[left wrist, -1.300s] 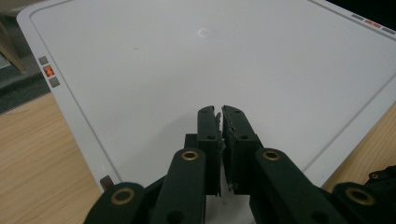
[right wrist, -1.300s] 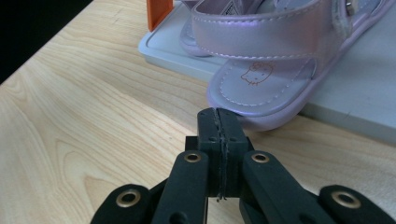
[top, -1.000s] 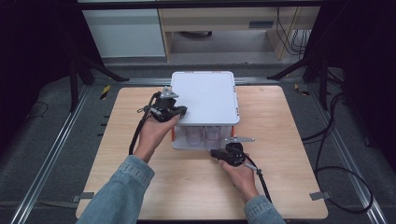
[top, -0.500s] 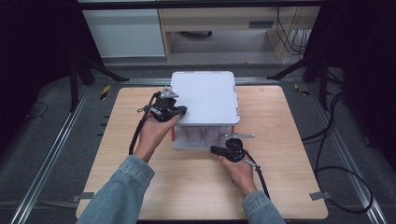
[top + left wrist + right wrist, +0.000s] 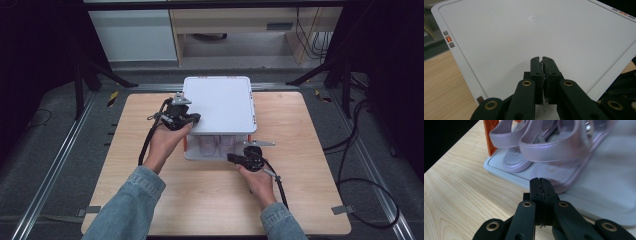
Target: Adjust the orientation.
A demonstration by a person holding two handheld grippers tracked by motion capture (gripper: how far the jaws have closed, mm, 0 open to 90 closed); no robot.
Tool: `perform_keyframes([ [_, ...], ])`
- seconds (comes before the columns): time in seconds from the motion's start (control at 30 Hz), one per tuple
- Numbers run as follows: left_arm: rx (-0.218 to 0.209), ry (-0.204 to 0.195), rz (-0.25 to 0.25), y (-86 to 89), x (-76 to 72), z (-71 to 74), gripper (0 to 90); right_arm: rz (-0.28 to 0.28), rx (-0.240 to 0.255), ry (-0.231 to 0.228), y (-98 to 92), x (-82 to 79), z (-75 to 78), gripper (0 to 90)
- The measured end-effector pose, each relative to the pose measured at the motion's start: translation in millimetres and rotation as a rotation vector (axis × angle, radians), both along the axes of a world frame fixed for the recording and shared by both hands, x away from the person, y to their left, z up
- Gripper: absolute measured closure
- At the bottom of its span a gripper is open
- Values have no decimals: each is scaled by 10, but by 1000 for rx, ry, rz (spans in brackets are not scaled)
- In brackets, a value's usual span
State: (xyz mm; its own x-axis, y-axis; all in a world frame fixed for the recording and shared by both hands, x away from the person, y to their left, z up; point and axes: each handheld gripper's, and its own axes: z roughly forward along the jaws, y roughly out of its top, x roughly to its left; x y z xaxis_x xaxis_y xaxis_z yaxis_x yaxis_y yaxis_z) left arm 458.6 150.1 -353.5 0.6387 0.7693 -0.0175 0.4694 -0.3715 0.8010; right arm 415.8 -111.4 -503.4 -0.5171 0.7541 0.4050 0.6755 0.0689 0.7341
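A white two-level rack stands mid-table, its flat top panel [image 5: 220, 102] [image 5: 536, 32] resting on orange posts [image 5: 185, 144] [image 5: 489, 135]. On its lower tray [image 5: 604, 195] sits a pair of pale lilac sandals [image 5: 215, 145] [image 5: 544, 147]. My left gripper [image 5: 194, 119] [image 5: 541, 58] is shut with nothing between its jaws, its tips over the near-left part of the top panel. My right gripper [image 5: 231, 157] [image 5: 540, 180] is also shut and empty. It is low at the front of the rack, with its tips at the tray's front edge just before a sandal's toe.
The rack stands on a light wooden table [image 5: 210, 200] with bare wood all round it. Dark floor, metal rails [image 5: 55, 165] and black stand legs surround the table. Cables [image 5: 360, 165] lie on the floor at the right. Pale cabinets stand beyond.
My right gripper has edged slightly closer to the front of the rack. The left gripper and the rack have not moved.
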Motion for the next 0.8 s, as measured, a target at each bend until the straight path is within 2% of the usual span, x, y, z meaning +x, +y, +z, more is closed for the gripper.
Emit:
perform_keyframes([
  [0.13,2,0,1,-2,0,0,866,-8,-12,0,-50,0,-4,900],
  [0.3,3,2,-1,-4,4,3,866,-10,-18,4,-15,41,-46,900],
  [0.37,3,1,-2,-4,5,2,866,-10,-5,11,3,57,-44,900],
  [0.8,1,1,-4,-1,8,0,866,-31,-5,15,41,128,-60,900],
])
